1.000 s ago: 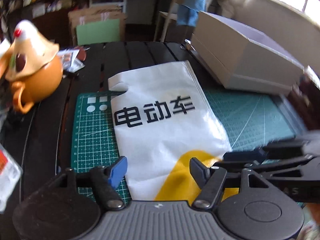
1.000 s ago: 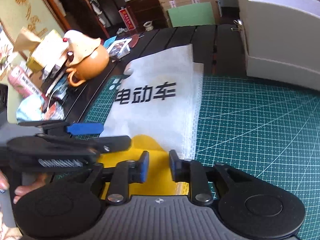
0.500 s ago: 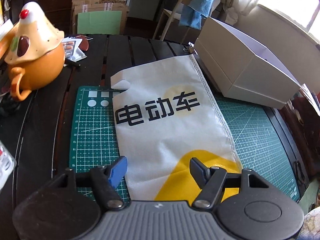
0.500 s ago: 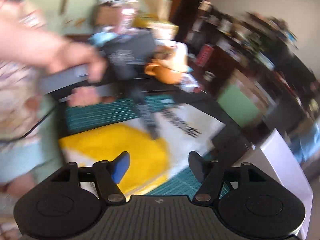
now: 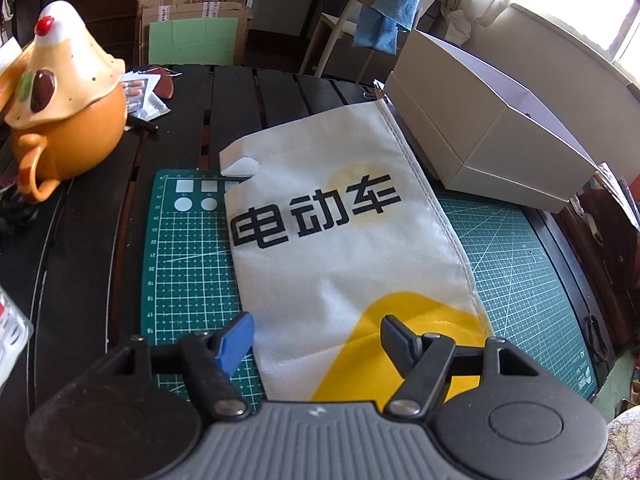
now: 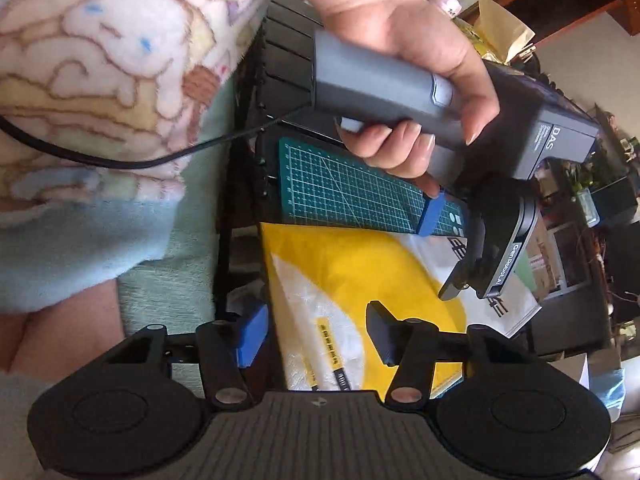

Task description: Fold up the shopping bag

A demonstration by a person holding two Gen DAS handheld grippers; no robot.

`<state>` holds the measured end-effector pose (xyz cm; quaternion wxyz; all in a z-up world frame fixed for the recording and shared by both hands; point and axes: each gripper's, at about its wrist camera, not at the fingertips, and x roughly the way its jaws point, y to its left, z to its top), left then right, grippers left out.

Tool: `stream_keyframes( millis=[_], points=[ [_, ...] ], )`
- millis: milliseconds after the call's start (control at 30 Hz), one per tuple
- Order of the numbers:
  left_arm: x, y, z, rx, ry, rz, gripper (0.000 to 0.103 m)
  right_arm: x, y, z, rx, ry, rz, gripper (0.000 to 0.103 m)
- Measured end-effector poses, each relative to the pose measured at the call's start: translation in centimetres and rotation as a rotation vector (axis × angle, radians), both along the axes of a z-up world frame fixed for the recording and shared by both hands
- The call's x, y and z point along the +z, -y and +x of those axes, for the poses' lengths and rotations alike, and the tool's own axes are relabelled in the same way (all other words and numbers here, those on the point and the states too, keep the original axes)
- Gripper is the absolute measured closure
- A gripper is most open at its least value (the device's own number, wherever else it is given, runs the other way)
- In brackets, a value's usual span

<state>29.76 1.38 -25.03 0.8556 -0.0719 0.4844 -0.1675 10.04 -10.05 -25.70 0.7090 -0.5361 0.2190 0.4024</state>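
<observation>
left gripper: jaws spread wide, nothing between, low and level
left hand: wrapped round grey handle, index finger on trigger
right gripper: jaws wide apart, empty, rolled sideways, aimed across at left gripper

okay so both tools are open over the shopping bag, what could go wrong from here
1. The shopping bag lies loose with neither the left tool nor the right tool gripping it, so a one-sided pinch might drag it askew across the cutting mat.
2. The white box sits against the bag's far edge and may block a fold.
</observation>
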Motion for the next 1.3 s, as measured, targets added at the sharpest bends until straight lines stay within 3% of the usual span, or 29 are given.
stream_keyframes(
  millis=[333,533,700,767,833,867,1033,1133,1200,1267,1300],
  points=[
    [0.0,-0.3,0.1,0.006,-0.009,-0.02,0.034,-0.2,-0.5,-0.6,0.045,0.015,-0.043,0.051],
    [-0.1,-0.1,0.0,-0.009,-0.002,-0.001,0.033,1.3,-0.4,0.0,-0.015,0.011,0.026,0.051],
    [-0.1,-0.2,0.1,-0.012,-0.005,-0.007,0.033,3.5,0.1,0.6,-0.068,0.131,0.086,0.058],
    [-0.2,-0.3,0.1,-0.012,-0.007,-0.013,0.033,3.6,0.1,1.5,-0.093,0.129,0.076,0.059],
    [-0.2,-0.5,0.1,-0.009,-0.011,-0.027,0.033,3.3,0.1,2.7,-0.12,0.093,0.069,0.074],
    [-0.2,-0.6,0.1,-0.007,-0.013,-0.034,0.033,3.1,0.1,3.1,-0.132,0.076,0.066,0.091],
    [0.5,-2.8,0.3,0.053,-0.09,-0.156,0.035,4.5,0.7,3.2,-0.122,0.087,0.096,0.095],
    [3.6,-4.4,-0.8,0.067,0.021,-0.156,0.035,6.6,1.5,2.7,-0.124,0.069,0.131,0.095],
    [6.0,-4.7,-2.0,0.027,0.142,-0.083,0.03,8.6,2.6,2.3,-0.133,0.034,0.161,0.096],
    [8.1,-4.3,-4.5,-0.083,0.309,0.054,0.021,9.7,3.5,2.3,-0.132,0.003,0.186,0.096],
    [8.4,-4.2,-5.1,-0.11,0.345,0.085,0.018,10.7,4.1,2.5,-0.124,-0.022,0.203,0.096]
  ],
)
